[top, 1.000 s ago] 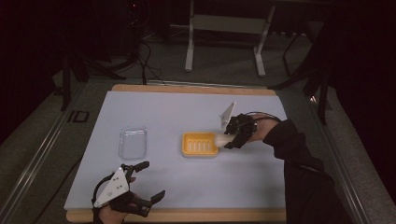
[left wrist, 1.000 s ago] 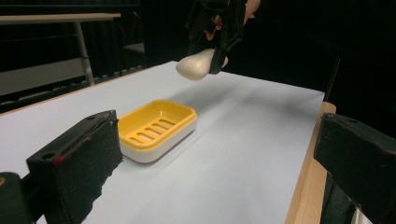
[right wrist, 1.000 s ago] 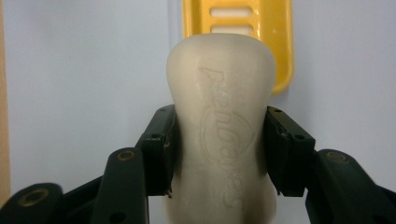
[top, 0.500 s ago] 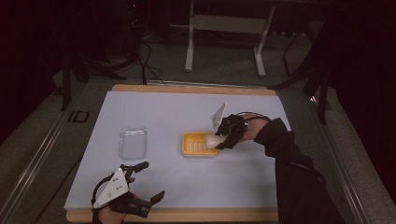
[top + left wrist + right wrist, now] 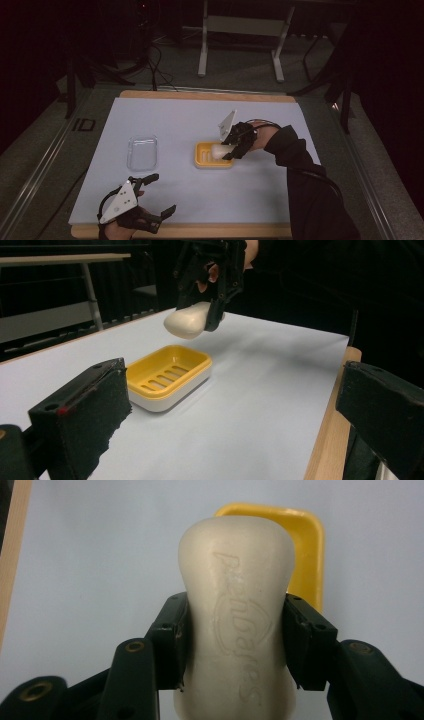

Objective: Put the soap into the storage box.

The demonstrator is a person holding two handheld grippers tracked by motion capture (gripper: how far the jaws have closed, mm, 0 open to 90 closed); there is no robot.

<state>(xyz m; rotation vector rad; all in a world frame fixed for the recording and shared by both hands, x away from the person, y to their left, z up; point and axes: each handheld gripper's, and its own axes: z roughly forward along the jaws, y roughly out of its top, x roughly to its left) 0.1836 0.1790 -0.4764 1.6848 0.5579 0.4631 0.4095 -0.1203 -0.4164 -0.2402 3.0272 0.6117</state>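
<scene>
One soap bar (image 5: 235,615) sits clamped in the right claw (image 5: 231,148) above one yellow dish (image 5: 206,155); the left claw (image 5: 156,195) gapes empty.

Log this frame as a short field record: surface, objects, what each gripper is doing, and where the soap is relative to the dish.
surface: pale blue mat on a wooden table
objects: yellow soap dish, white soap bar, clear plastic lid
right gripper: shut on the soap bar, jaws pressing its two sides
left gripper: open, holding nothing, near the table's front edge
soap position: held above the dish, not touching it
dish contents: empty, slotted base showing
clear lid: lying flat, left of the dish, apart from it
</scene>
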